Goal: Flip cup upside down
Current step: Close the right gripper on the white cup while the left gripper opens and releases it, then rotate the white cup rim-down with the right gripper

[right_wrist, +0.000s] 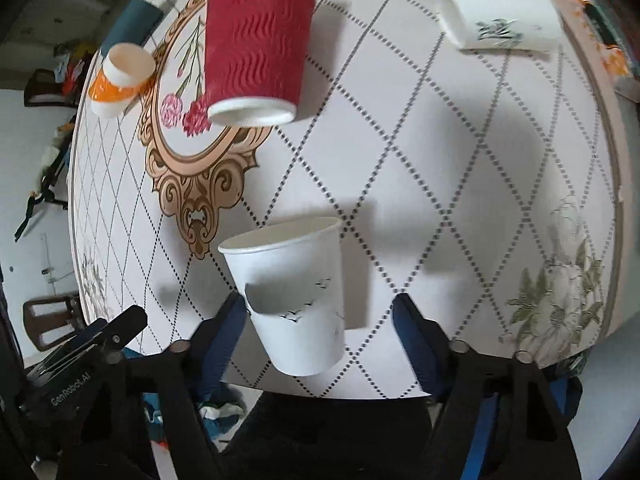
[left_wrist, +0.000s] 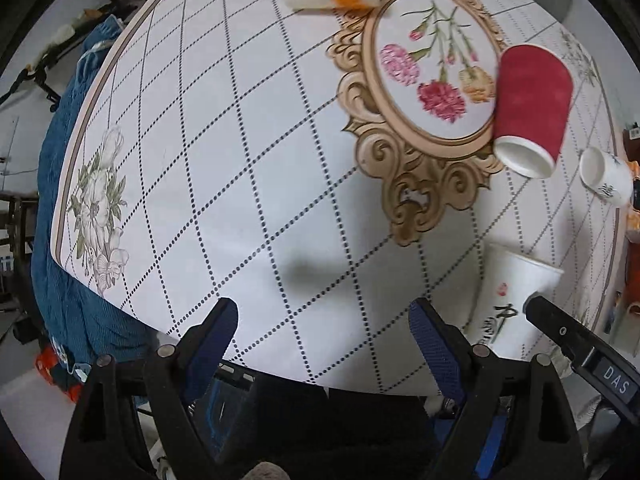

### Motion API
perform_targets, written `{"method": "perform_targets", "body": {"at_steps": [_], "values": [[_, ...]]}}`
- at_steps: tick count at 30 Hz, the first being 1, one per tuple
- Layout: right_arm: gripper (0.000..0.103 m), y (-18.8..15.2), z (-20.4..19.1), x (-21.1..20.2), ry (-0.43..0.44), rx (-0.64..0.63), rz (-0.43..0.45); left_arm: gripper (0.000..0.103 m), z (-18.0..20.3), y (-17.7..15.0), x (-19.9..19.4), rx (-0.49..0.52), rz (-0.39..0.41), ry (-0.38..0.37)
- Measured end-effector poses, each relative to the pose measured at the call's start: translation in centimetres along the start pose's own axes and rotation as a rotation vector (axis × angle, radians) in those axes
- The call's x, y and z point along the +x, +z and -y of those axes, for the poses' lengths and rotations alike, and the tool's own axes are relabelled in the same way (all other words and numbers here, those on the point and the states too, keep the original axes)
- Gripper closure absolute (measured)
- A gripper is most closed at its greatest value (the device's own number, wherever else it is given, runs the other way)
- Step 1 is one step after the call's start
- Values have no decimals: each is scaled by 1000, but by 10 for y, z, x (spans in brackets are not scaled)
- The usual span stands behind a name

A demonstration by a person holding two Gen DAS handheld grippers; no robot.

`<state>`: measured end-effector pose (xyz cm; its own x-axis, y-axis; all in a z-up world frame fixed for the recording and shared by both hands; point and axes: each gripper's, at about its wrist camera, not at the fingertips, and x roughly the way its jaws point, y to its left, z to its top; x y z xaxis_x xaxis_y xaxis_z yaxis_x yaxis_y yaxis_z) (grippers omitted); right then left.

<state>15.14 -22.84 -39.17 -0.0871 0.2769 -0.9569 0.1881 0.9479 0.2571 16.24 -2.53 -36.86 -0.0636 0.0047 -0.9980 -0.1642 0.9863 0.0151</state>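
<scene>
**A:** What's nearest the right claw (right_wrist: 320,320)?

**B:** A white paper cup (right_wrist: 294,296), mouth up, standing near the tabletop's (right_wrist: 460,140) front edge. It sits between the spread blue fingers (right_wrist: 412,336); the left one looks to be touching its dented wall, the right one is well clear, so the claw is open and holds nothing.

**A:** And the left claw (left_wrist: 324,340)?

**B:** Also open, hovering over bare tabletop with nothing between its fingers.

**A:** Farther out?

**B:** A red ribbed paper cup (right_wrist: 256,48) rests rim-down on the floral medallion print (right_wrist: 188,128). Right of it a small white cup (right_wrist: 496,16) with a leaf sketch lies on its side, I think, though it is blurred. At the far left an orange-and-white cup (right_wrist: 118,78) lies tipped over.
</scene>
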Motion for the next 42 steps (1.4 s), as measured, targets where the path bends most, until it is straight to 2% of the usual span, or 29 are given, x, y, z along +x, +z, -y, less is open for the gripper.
{"method": "perform_targets", "body": {"at_steps": [4,6,13,16,17,18,19,21,22,23,26,28,30,31,33,37,40,42], "values": [[34,-4,-1,6,11,-9,-16,16,-5,1,6,-3,-2,-5],[40,-3,-7,9,12,-15,-20,16,-7,1,7,0,1,-8],[40,-3,-12,8,-1,-10,-29,16,-13,3,4,8,10,-16],[33,-4,-13,-1,-15,-37,-37,16,-16,5,2,26,20,-11],[30,-4,-14,-6,-21,-53,-38,10,-16,6,1,35,27,-7],[30,-4,-17,-13,-33,-83,-34,0,-15,7,0,45,33,-7],[29,-4,-21,-21,-55,-123,-26,0,-16,8,-1,55,43,-7],[19,-4,-34,-35,-125,-247,-5,0,-17,10,-2,66,60,-5],[10,-4,-45,-42,-172,-344,6,0,-19,11,-3,68,68,-4],[8,-7,-59,-47,-238,-469,19,0,-20,12,-3,68,74,2],[8,-29,-96,-50,-450,-899,63,0,-24,14,2,67,62,-21],[8,-53,-114,-38,-638,-1231,79,0,-27,15,9,67,45,-24],[8,-77,-118,-21,-794,-1508,75,0,-30,15,15,64,33,-24],[8,-93,-115,-9,-891,-1685,62,0,-32,15,18,61,26,-22],[8,-120,-102,12,-1027,-1978,19,0,-35,15,23,56,16,-22],[8,-152,-67,41,-1180,-2408,-87,0,-41,15,32,50,3,-17],[8,-160,-44,55,-1243,-2632,-144,0,-45,11,41,46,-6,-16],[8,-160,-34,61,-1263,-2735,-175,0,-50,7,47,40,-14,-20]]}}
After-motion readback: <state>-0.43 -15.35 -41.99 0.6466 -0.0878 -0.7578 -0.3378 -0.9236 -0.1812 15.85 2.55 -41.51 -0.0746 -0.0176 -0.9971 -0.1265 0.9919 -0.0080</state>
